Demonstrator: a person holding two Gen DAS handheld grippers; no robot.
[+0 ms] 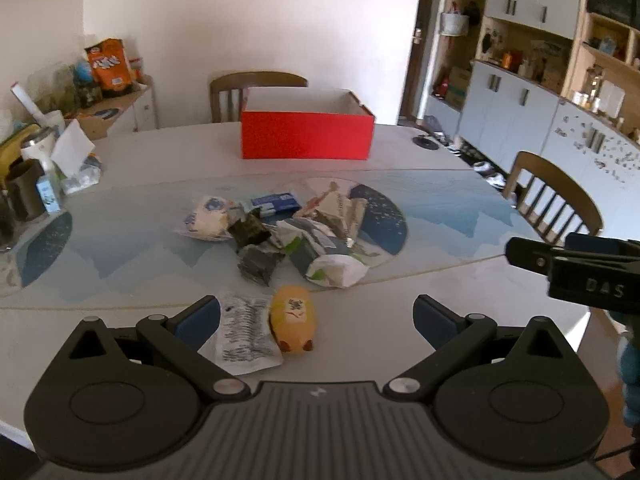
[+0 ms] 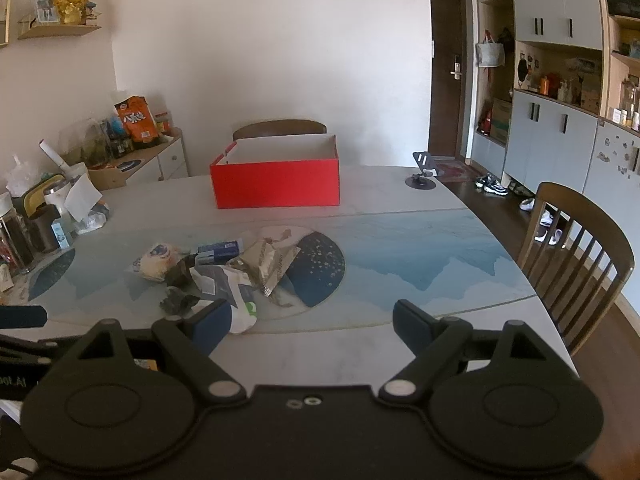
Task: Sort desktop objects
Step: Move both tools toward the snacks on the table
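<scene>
A: Toy position first. Small yellow-orange plastic pig-like toy [image 1: 294, 319] sits on the white tabletop [image 1: 400, 280], just ahead of the left gripper [image 1: 316, 322] and inside the span of its spread fingers, closer to the left finger. Flat white printed sachet [image 1: 244, 330] lies touching its left side.

B: Long axis?

A: Runs roughly away from the gripper, snout end toward the camera, so the fingers would close across its short width, I think.

B: Right gripper [image 2: 312, 326]?

A: Also released, holding nothing, off to the right over bare table. Left is clearly nearer.

B: Rest of the stuff?

A: Heap of crumpled wrappers and packets [image 1: 288, 232] beyond the toy, mid-table. Open red cardboard box [image 1: 307, 128] well past that, w/ nothing visible inside from here.
</scene>
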